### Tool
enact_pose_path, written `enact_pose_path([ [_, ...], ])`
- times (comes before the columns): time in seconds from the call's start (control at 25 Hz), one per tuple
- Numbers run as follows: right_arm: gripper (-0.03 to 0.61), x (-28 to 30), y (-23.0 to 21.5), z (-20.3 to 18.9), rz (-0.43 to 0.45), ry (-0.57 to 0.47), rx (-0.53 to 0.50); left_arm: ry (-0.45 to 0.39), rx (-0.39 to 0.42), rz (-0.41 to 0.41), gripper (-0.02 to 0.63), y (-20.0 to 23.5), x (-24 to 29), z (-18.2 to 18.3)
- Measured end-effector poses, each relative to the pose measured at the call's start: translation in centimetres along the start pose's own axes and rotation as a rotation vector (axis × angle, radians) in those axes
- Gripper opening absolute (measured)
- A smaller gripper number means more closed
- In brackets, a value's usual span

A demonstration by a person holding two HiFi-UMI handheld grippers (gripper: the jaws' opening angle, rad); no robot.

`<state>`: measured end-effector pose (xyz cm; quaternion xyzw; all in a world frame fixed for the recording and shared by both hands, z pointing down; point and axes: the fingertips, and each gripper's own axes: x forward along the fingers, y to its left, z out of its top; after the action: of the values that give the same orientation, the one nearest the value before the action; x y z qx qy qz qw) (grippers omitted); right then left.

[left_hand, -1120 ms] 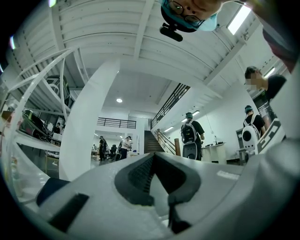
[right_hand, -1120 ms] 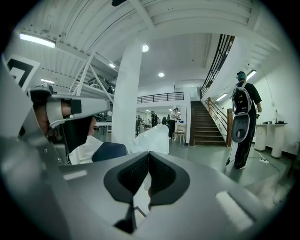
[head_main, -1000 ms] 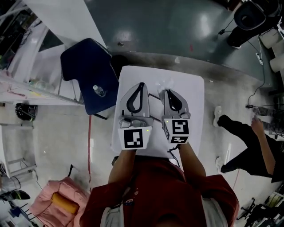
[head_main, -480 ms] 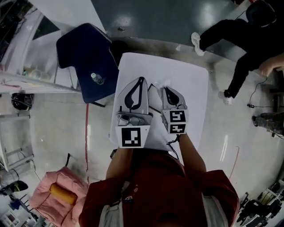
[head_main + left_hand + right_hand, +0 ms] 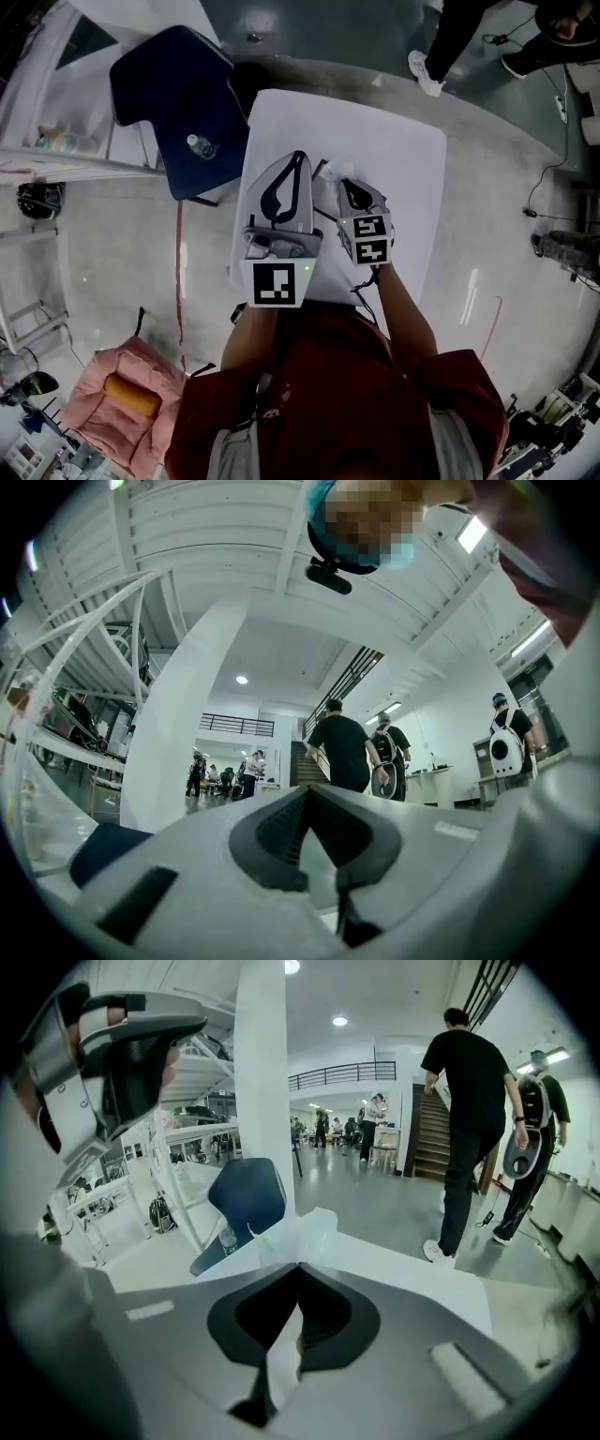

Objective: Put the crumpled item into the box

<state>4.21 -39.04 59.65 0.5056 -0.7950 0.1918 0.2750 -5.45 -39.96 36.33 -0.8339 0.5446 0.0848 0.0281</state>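
Observation:
The crumpled item (image 5: 302, 1230) is a wad of clear, whitish plastic. It stands just past the tips of my right gripper (image 5: 298, 1266), whose jaws are shut with the wad's lower end pinched between them. From the head view the item (image 5: 331, 170) sits above the white table (image 5: 403, 178), at the tip of my right gripper (image 5: 339, 181). My left gripper (image 5: 298, 157) hovers close beside it on the left. Its jaws (image 5: 307, 789) are shut with nothing between them, and its view tilts up toward the ceiling. No box shows in any view.
A dark blue chair (image 5: 178, 103) carrying a water bottle (image 5: 197, 146) stands against the table's left side. People (image 5: 469, 1119) walk on the floor beyond the table. A white column (image 5: 262, 1091) rises behind the chair. A pink bag (image 5: 112, 403) lies on the floor at lower left.
Both grippers have drifted slightly left over the table, still shut and side by side. The person in black has walked from the right side to the top right.

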Motion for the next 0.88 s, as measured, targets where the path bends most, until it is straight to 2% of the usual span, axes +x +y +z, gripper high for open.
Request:
enact_pose_path([
  [0.28,0.003,1.8,1.0,-3.7,0.053,0.134,-0.013,0.014,-0.002,0.008,0.003,0.5,-0.6,-1.0],
  [0.88,0.003,5.5,0.8,-9.6,0.088,0.344,-0.029,0.047,-0.033,0.016,0.003,1.9,-0.5,-2.9],
])
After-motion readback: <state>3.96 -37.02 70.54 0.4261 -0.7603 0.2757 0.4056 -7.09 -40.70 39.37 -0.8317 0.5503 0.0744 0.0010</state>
